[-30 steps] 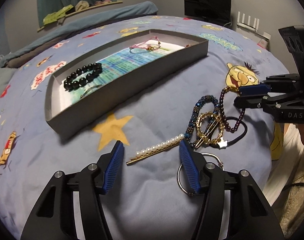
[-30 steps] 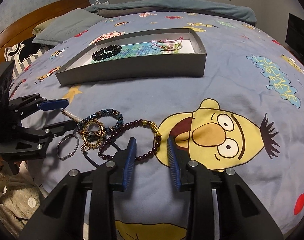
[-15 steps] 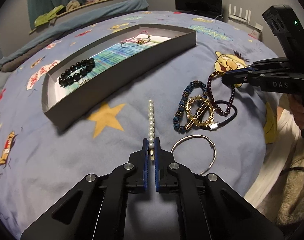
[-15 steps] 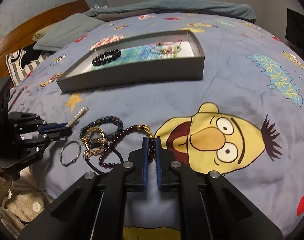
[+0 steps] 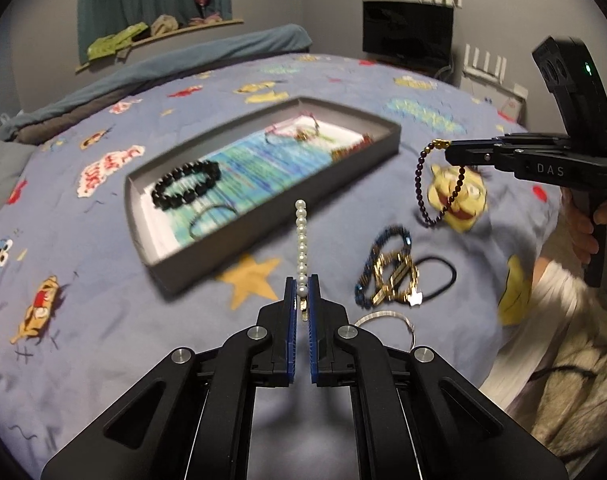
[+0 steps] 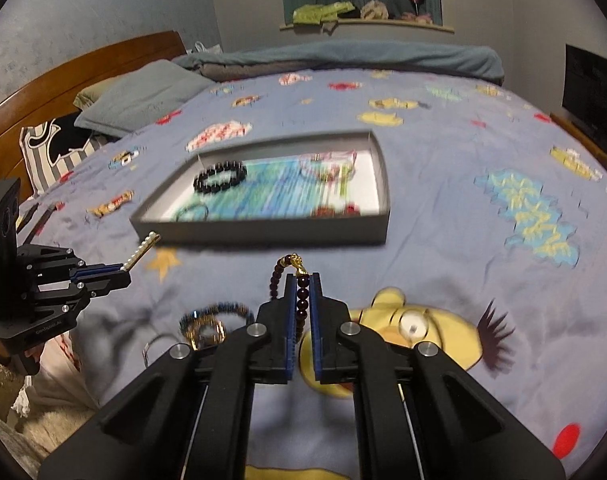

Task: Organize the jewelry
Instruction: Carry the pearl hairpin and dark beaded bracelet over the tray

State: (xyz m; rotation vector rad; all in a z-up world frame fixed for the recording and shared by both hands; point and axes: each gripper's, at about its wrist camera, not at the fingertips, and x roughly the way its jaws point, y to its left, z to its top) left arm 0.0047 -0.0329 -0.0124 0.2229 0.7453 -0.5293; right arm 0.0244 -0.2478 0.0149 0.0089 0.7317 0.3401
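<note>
My left gripper [image 5: 302,293] is shut on one end of a pearl hair pin [image 5: 301,240], which sticks out forward above the bedspread, toward the grey tray [image 5: 303,196]. My right gripper [image 6: 302,292] is shut on a dark purple bead bracelet [image 6: 281,276] with a gold clasp; the bracelet [image 5: 423,184] hangs off the bed from that gripper [image 5: 449,150] at the right. The tray [image 6: 263,230] holds a black bead bracelet [image 5: 185,184], a thin band, a pink cord bracelet [image 5: 291,130] and a red piece. The left gripper [image 6: 123,268] shows at the left of the right wrist view with the pin [image 6: 141,254].
On the blue cartoon bedspread lie a blue bead bracelet [image 5: 383,256], a gold bracelet with a clip [image 5: 395,280], a black hair tie [image 5: 439,278] and a silver bangle [image 5: 387,320]. Pillows and a wooden headboard [image 6: 79,76] lie far left; a screen [image 5: 407,38] stands beyond the bed.
Both grippers closed, the left on the pearl pin and the right on the purple bracelet, then both rose, lifting pin and bracelet off the bedspread.
</note>
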